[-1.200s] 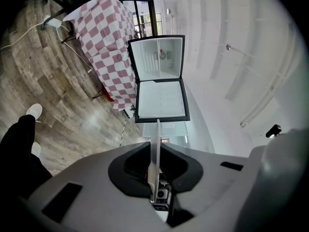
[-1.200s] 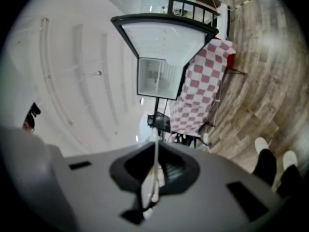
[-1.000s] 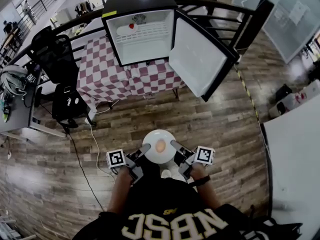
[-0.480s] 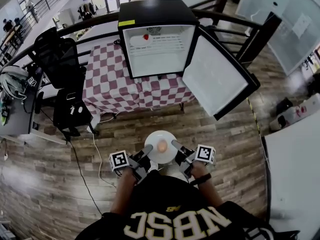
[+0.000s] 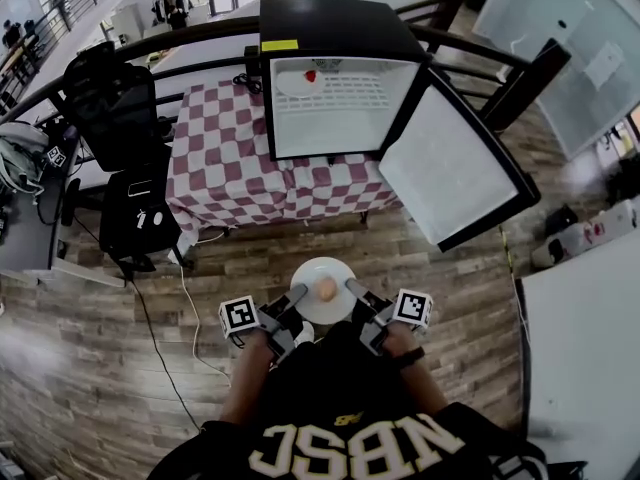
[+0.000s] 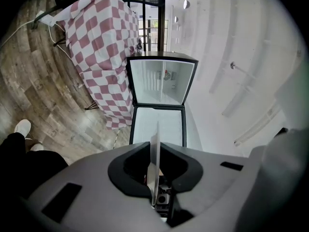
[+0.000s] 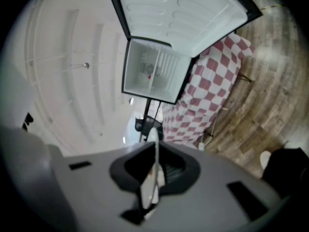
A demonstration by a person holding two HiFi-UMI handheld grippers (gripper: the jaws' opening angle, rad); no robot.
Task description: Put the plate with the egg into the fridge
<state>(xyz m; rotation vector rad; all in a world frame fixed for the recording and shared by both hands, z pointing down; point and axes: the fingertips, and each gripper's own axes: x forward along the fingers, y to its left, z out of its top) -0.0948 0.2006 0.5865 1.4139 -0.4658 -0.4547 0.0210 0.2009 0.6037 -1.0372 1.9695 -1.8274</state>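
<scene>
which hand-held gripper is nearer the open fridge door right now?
Right. The right hand-held gripper clamps the plate by its rim on the door side, below the open fridge door; the left hand-held gripper clamps the opposite rim, farther off.

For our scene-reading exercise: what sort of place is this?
Probably an office or lab, not a home kitchen: a small fridge stands open on a checked-cloth table, beside an office chair and a desk.
</scene>
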